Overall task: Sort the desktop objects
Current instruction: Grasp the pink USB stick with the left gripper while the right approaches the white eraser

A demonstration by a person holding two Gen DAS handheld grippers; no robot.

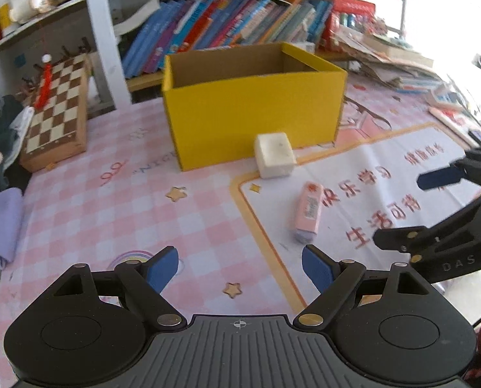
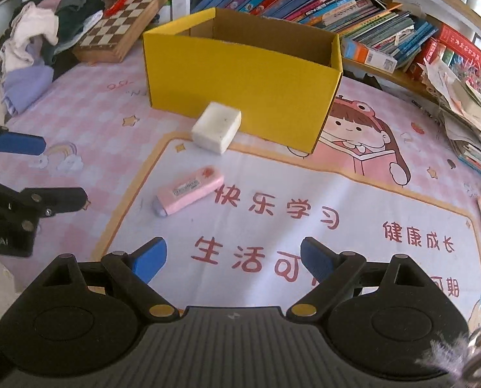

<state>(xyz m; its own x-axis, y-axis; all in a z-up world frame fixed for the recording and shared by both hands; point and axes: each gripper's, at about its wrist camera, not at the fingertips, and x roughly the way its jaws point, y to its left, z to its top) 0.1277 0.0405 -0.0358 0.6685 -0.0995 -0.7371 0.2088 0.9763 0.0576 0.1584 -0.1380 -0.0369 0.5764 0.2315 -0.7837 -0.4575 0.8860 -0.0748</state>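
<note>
Erasers lie loose on the surface (image 2: 386, 194) and we have neither in hand: jaws on both the left gripper (image 1: 239, 268) and the right gripper (image 2: 234, 258) stand wide with nothing between them. From the right wrist view, the pink eraser (image 2: 188, 190) lies at about eleven o'clock of our right jaws, near them, slanted across the printed mat. The white eraser (image 2: 216, 127) sits further on at twelve o'clock, just beside the front wall of the yellow box (image 2: 240, 84), possibly touching it. The box is open at the top and looks empty from here. We judge the pink eraser the nearer pick. To do it well, we should turn the wrist so the pads close across its narrow width, come down over its middle, and lift clear of the box wall before releasing inside.
</note>
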